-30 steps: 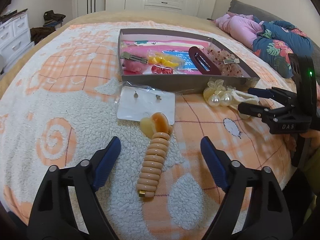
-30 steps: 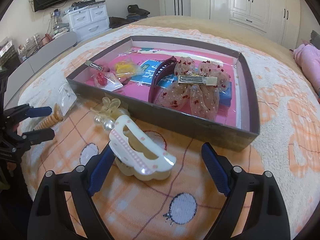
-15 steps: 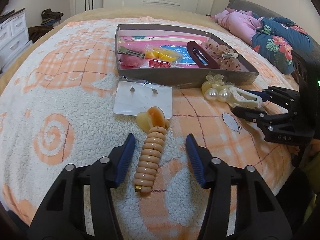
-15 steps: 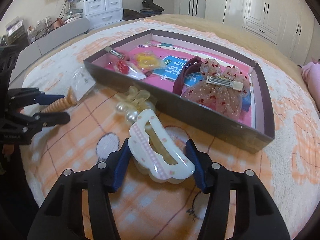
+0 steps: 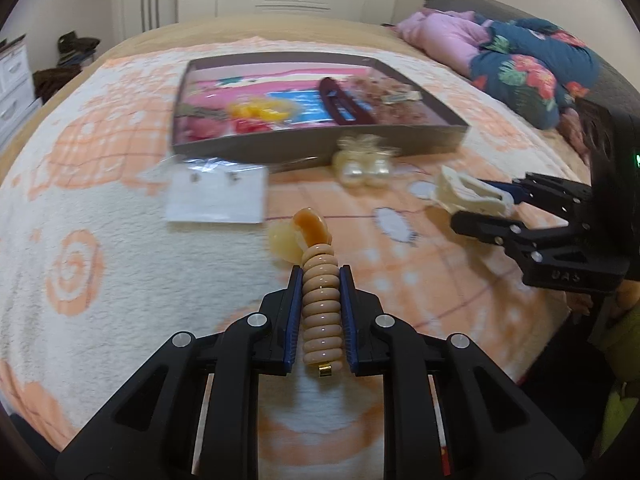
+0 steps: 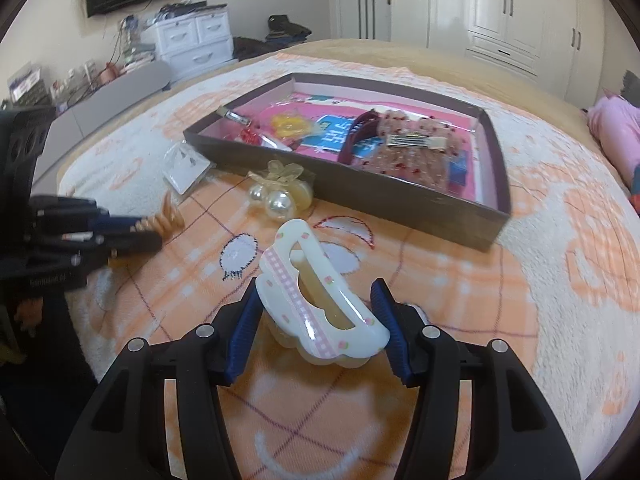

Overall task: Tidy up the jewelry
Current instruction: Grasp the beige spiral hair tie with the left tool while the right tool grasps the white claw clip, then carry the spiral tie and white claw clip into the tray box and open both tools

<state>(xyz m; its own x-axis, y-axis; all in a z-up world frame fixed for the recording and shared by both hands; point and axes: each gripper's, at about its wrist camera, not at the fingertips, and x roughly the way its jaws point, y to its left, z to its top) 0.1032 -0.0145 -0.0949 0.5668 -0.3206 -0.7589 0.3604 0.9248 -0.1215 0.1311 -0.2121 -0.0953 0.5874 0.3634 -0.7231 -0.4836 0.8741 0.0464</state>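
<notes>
the big bed (image 5: 100, 280) with its fuzzy orange and white blanket is under both hands. ahead of both tools sits the dark flat box (image 6: 400, 196), already holding a dark red clip, a spotty bow and some bright little things.

just in front of the box wall lies the pearl clip (image 6: 276, 196), and off to the left of it the small earring card (image 5: 218, 196). both are still on the blanket, ahead of the tools and not yet put away.

a second ago both tools were wide open over their things. now the left hand-held gripper (image 5: 320, 312) has squeezed tight on the long peach ring clip (image 5: 320, 304), one blue pad on each side of it. the right hand-held gripper (image 6: 320, 320) has closed in too and now grasps the white claw clip (image 6: 320, 300), with its pads pressing on the two ends. it stays wider because this clip is fat.

so both clips look caught now. i think the picking-up part is done, and the next job is to lift them and carry them forward into the box. the white clip is smooth and curvy, so it might slip out if it is lifted fast.
</notes>
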